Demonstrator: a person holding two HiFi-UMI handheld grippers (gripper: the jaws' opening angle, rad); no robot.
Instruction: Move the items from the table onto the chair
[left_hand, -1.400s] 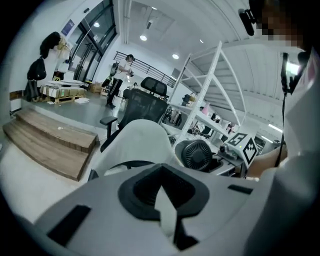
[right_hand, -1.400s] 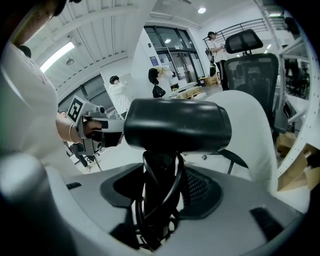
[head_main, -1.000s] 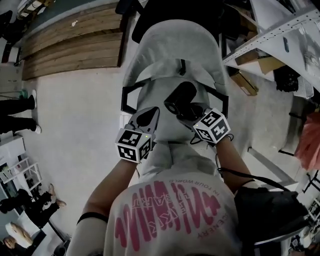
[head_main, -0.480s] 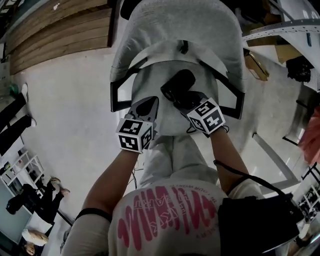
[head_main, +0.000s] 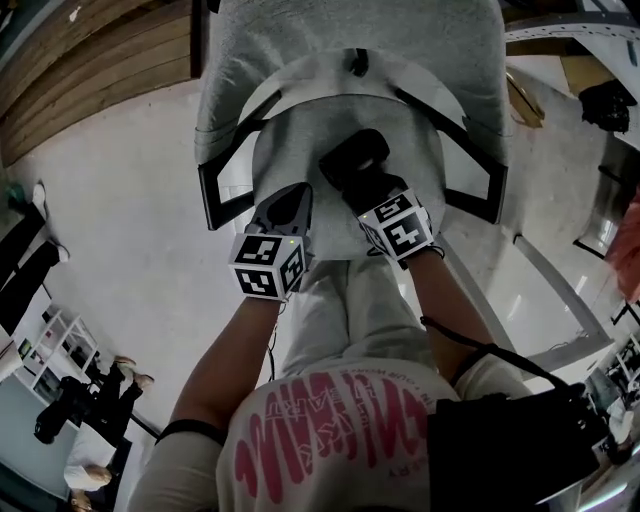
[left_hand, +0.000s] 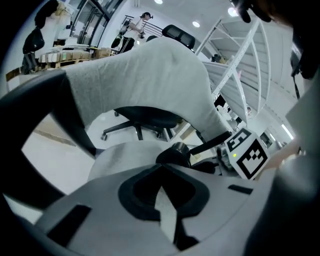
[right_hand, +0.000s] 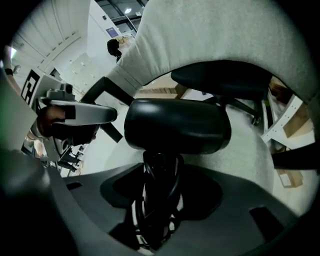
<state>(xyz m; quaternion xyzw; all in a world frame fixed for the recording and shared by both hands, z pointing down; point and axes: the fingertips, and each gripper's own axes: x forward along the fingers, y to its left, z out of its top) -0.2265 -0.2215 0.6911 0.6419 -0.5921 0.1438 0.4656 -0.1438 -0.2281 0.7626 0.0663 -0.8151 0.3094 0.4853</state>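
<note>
A grey fabric office chair (head_main: 290, 150) with black plastic armrests (head_main: 225, 175) fills the middle of the head view, its backrest at the far side. The right gripper (head_main: 368, 192) reaches over the chair's seat. Its jaws are clamped, part-way apart, on the cord-wound stem of a black rounded device (head_main: 352, 160), whose bulky head (right_hand: 177, 125) lies above the centre of the seat. Whether it touches the cushion cannot be told. The left gripper (head_main: 290, 200) hangs over the seat's near left part, just beside the device, its jaws drawn together at the tips with nothing seen between them. The armrests flank both grippers closely on either side. Beyond the chair's backrest stands a second, black office chair (left_hand: 145, 117). Brown wooden boards (head_main: 90, 70) lie on the pale floor (head_main: 120, 240) to the left of the chair's back, and white metal shelving (head_main: 575, 30) stands to its right. Two people in dark clothes (head_main: 85, 400) stand well away from the chair on its left.
</note>
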